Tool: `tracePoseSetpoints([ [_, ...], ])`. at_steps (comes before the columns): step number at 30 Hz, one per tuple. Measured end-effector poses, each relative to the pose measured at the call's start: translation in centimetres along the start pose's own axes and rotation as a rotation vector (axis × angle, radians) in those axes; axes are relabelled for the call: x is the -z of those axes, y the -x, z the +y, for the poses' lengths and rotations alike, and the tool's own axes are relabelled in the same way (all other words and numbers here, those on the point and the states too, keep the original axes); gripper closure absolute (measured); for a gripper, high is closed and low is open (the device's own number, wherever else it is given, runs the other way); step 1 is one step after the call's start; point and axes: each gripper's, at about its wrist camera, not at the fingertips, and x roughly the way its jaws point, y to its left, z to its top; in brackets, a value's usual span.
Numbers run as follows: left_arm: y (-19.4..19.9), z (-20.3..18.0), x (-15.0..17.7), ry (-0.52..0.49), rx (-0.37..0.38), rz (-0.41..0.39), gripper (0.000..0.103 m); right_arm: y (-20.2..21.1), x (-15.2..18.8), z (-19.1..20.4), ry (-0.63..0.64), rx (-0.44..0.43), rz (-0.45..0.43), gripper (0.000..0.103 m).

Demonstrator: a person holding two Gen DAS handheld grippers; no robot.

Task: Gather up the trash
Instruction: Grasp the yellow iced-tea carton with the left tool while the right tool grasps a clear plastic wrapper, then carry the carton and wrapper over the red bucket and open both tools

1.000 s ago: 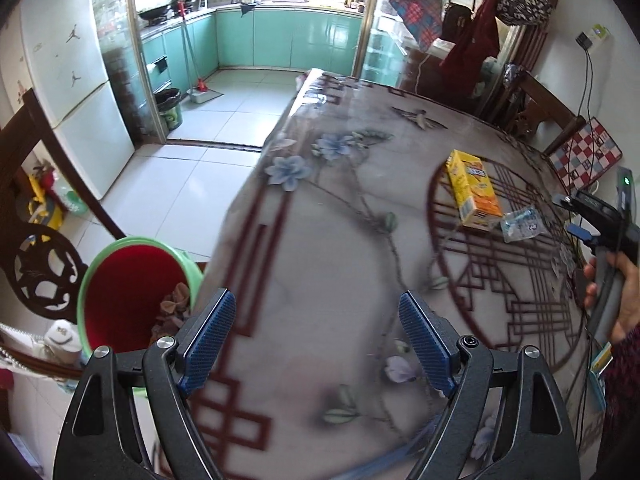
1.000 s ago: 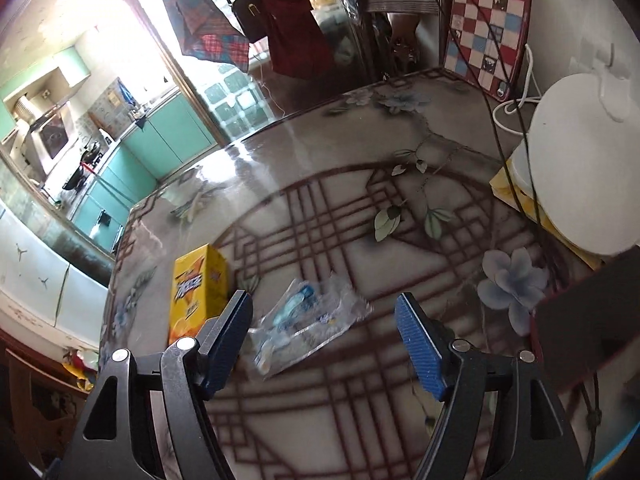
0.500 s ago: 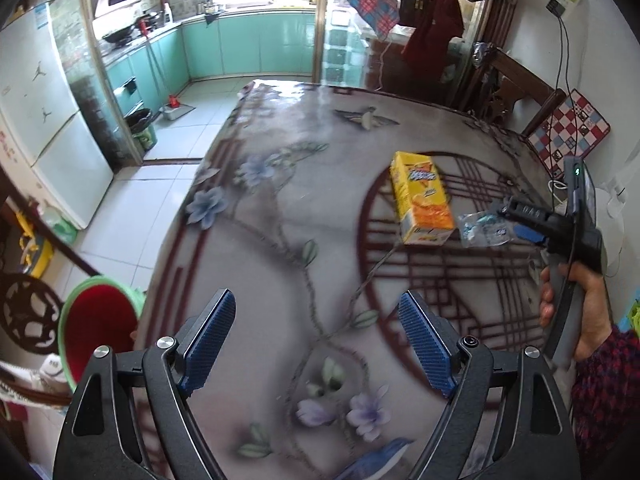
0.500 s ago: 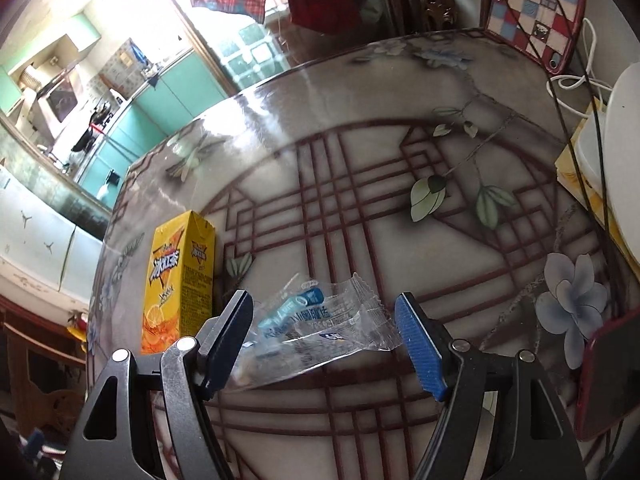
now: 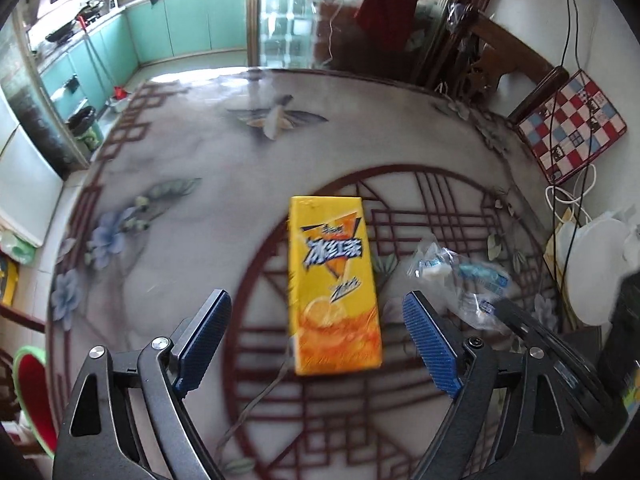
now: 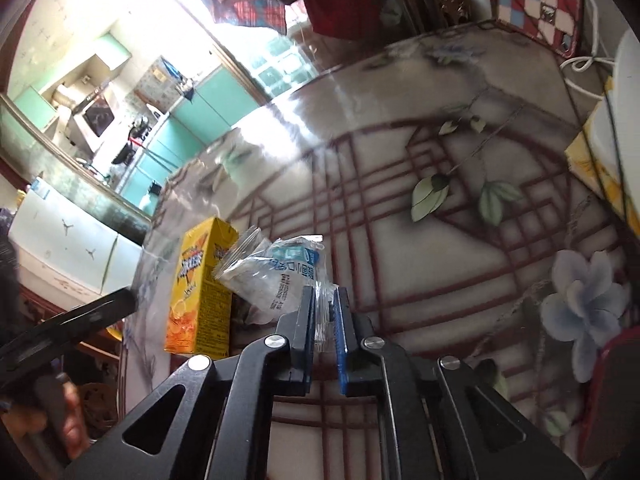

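A yellow drink carton [image 5: 334, 280] lies flat on the patterned table [image 5: 200, 240]. My left gripper [image 5: 316, 336] is open and its near end sits between the two fingers. A clear plastic wrapper [image 5: 464, 276] with blue print lies right of the carton. In the right wrist view my right gripper [image 6: 324, 320] is shut on that wrapper [image 6: 276, 276], and the carton [image 6: 200, 284] lies just left of it. The right gripper's arm [image 5: 560, 356] shows at the left view's right edge.
A green bin with a red liner [image 5: 30, 396] stands on the floor beyond the table's left edge. A white round appliance [image 5: 592, 272] with cables, a checkered cushion [image 5: 568, 128] and a dark red object [image 6: 612, 396] crowd the table's right side.
My left gripper moved forward and right over the table until the carton lay between its fingers. My right gripper closed on the plastic wrapper.
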Motion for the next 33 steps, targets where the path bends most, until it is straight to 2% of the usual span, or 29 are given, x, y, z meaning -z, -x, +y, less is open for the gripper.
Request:
tracePoseSetpoints([
  [7,-4.1,-2.1,-0.3,-0.057,-0.047,0.058,0.017,4.6,0.6,-1.4,-0.018,0.03,-0.086,0.101],
  [8,-4.3,-1.9,-0.2,-0.05,-0.047,0.058,0.033,5.1,0.6,-1.4,-0.019,0.032,-0.088,0.101],
  [9,-4.4,-1.8,0.0,-0.042,-0.057,0.063,0.044,5.3,0.8,-1.4,-0.021,0.033,-0.089,0.101],
  [12,-4.1,-1.5,0.6,-0.038,-0.031,0.07,0.047,6.1,1.0,-1.2,-0.022,0.027,-0.09,0.101],
  [17,0.3,0.0,2.5,-0.018,-0.011,-0.004,0.048,8.3,1.8,0.5,0.013,0.0,-0.104,0.101],
  [23,7.0,2.7,7.0,-0.047,-0.01,-0.078,0.048,10.7,4.1,4.2,0.07,-0.051,-0.108,0.101],
  [26,9.4,4.3,9.8,-0.045,-0.026,-0.089,0.047,11.7,5.5,6.0,0.101,-0.065,-0.102,0.101],
  [33,12.4,7.8,14.9,0.035,-0.073,-0.096,0.047,13.2,9.4,9.3,0.153,-0.075,-0.064,0.101],
])
